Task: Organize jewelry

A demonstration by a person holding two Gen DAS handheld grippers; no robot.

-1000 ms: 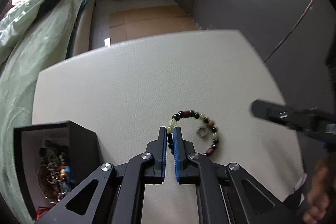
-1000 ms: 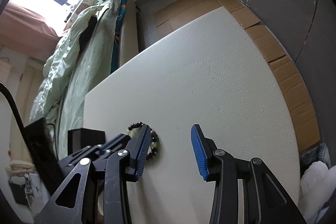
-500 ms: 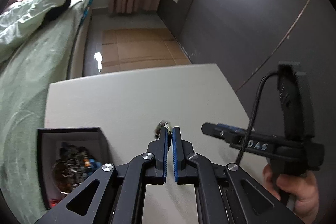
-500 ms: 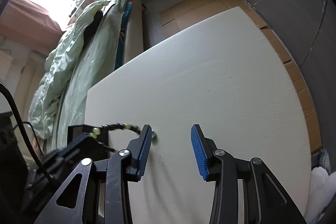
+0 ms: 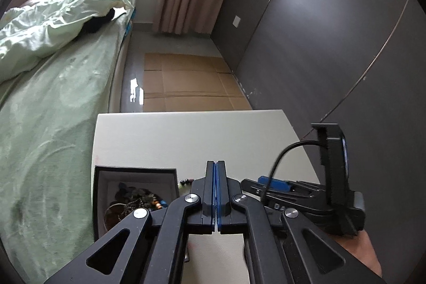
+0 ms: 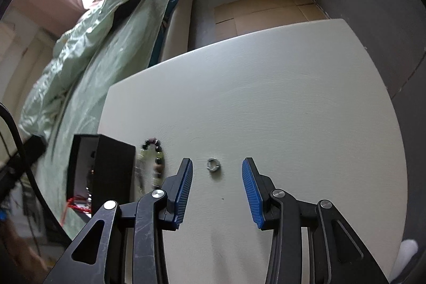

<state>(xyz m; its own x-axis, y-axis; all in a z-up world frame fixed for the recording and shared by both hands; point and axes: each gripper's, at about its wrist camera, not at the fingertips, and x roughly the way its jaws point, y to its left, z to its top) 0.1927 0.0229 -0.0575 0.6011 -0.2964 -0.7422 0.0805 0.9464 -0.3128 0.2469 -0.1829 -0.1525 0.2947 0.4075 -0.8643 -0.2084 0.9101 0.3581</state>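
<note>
My left gripper (image 5: 216, 175) has its jaws pressed fully together, the blue pads meeting with no gap. A beaded bracelet of dark, green and pale beads (image 6: 154, 161) hangs in a blurred loop beside the box; in the left wrist view only a few of its beads (image 5: 185, 181) show just left of the jaws, and I cannot tell whether the jaws actually pinch its string. My right gripper (image 6: 217, 185) holds its jaws partly open with nothing between the pads; it hovers over the off-white surface (image 6: 279, 103). Just ahead of that gap, between the two blue pads as I see it, a small silver open ring (image 6: 213, 165) lies flat on the surface. To the left of it stands the open black square jewelry box (image 5: 135, 193), near the surface's left edge, with a tangle of beaded pieces and chains inside. In the left wrist view my right gripper (image 5: 274, 184) sits low on the right, a hand (image 5: 358, 248) behind it. Beyond the surface lie flattened cardboard sheets (image 5: 186, 81) on the floor, and a bed with a pale green cover (image 5: 53, 87) runs along the left.
</note>
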